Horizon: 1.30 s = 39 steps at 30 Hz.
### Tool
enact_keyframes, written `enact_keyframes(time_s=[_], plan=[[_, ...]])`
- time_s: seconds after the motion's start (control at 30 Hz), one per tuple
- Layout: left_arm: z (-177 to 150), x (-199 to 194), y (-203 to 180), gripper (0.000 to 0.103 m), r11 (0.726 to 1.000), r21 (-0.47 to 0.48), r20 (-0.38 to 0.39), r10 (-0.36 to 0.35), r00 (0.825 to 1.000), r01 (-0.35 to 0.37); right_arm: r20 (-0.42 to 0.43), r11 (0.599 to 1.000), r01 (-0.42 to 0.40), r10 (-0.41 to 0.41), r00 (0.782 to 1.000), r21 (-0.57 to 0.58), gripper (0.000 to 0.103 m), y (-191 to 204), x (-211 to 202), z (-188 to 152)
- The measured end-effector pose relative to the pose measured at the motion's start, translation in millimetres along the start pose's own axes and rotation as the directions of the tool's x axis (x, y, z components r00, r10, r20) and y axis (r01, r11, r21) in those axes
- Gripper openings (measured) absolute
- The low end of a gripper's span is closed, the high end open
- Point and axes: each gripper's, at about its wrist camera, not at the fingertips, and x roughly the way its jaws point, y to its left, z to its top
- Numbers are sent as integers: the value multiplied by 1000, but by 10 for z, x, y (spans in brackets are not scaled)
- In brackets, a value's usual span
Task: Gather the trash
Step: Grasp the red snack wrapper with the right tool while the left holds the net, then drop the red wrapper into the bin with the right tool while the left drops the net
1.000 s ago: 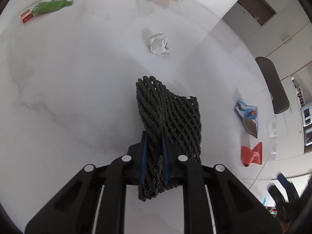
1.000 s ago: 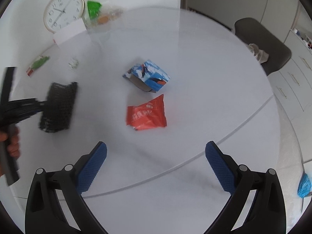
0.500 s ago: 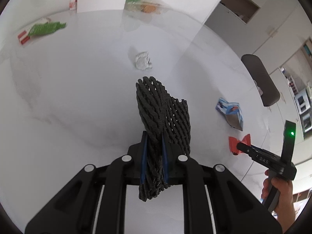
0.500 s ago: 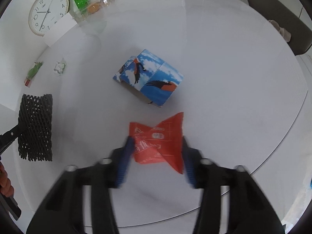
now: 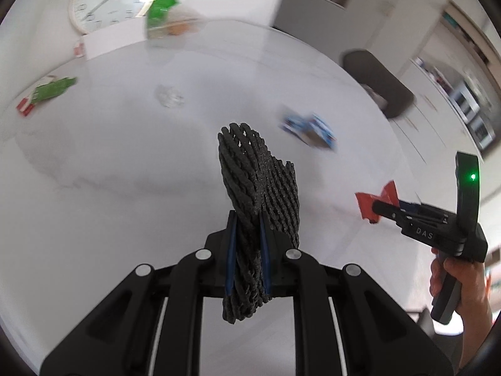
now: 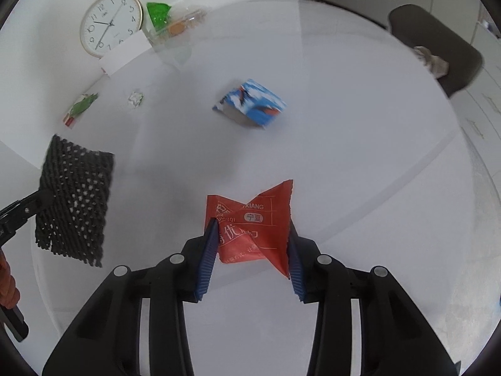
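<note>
white table [image 6: 344, 144]: blue carton [image 6: 250, 105], clock [image 6: 110, 24]

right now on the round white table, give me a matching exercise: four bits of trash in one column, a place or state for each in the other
Things:
1. black foam mesh sleeve
2. red crumpled snack wrapper
3. blue and white carton
4. white crumpled paper ball

States:
A. lying mid-table, untouched
B. clamped in the left claw, off the table
C. small, far side, near the green wrapper
D. between the right claw pads

Pairs: 1-B, 2-D, 3-A, 4-C
</note>
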Motion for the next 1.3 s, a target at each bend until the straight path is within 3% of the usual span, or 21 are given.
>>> enact_keyframes(time_s=[0.2,0.4,0.6,0.77,0.93,1.0,1.03,1.07,1.17,1.3], plan=[[-527,-94,-690,13,980,145,-117,-119,986,136,18,998,58,-58,998,17,42,-278,-632,-820],[-1003,-54,-1483,13,905,319,-256,-204,945,282,-33,978,156,-153,988,140,43,-603,-1062,-1814],[-1251,-13,-2209,14,813,464,-316,-220,923,352,-131,895,242,-207,970,374,43,-1139,-1241,-2873],[-1428,33,-2649,13,749,550,-338,-206,918,370,-249,820,303,-203,947,486,43,-1427,-941,-3578],[-1573,66,-2866,14,715,574,-388,-193,901,400,-301,808,289,-145,942,513,47,-1497,-436,-3855],[-1671,40,-2974,13,700,588,-398,-184,899,404,-315,802,250,-82,946,542,56,-1545,-227,-3940],[-1700,50,-3011,13,693,594,-408,-177,896,408,-319,797,243,-67,945,552,67,-1563,-165,-3991],[-1724,60,-3040,13,688,598,-416,-172,893,411,-321,793,252,-75,944,555,76,-1582,-168,-4041],[-1804,72,-3134,14,669,618,-430,-152,890,413,-324,779,284,-110,940,559,87,-1618,-216,-4099],[-1861,98,-3240,13,650,633,-446,-139,884,421,-285,761,298,-155,946,577,94,-1664,-504,-4120]])
